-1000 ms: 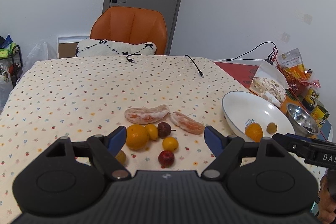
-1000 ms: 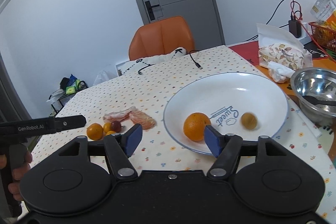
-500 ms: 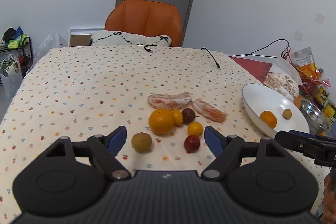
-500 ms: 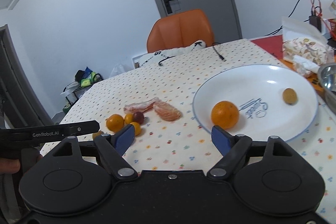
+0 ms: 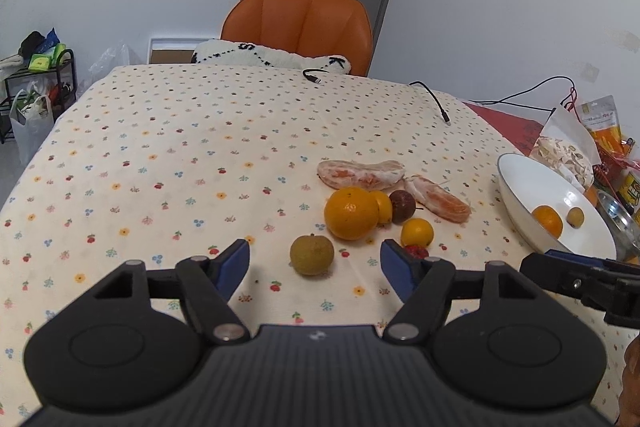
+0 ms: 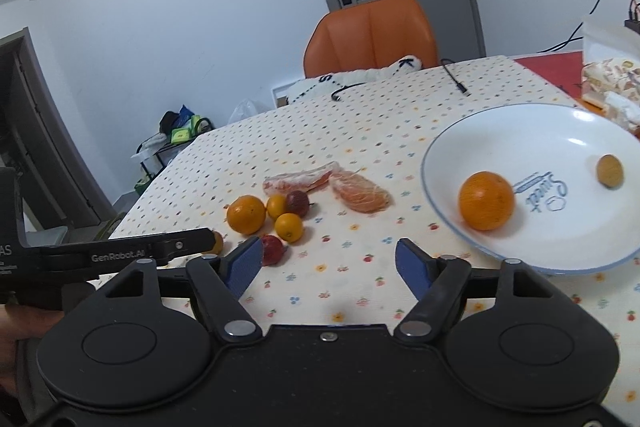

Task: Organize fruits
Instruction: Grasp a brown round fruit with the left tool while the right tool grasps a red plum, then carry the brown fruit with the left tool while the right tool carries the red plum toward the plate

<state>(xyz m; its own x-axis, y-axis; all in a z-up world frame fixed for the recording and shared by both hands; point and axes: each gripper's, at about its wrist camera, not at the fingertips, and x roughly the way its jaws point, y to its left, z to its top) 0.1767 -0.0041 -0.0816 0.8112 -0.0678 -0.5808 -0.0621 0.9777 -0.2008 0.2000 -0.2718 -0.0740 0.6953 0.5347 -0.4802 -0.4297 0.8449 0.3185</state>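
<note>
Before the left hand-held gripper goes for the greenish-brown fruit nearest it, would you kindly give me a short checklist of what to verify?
1. Left hand-held gripper empty: ok; jaws closing, nothing between them.
2. Greenish-brown fruit lined up: ok; it lies on the tablecloth just ahead, about centred between the fingertips.
3. Room around the target: ok; it sits apart from the large orange.
4. Plate has space: ok; only an orange and a small brownish fruit are in it.
5. Right hand-held gripper clear of the path: cannot tell; it is empty, jaws closing, but its body sits near the plate.
</note>
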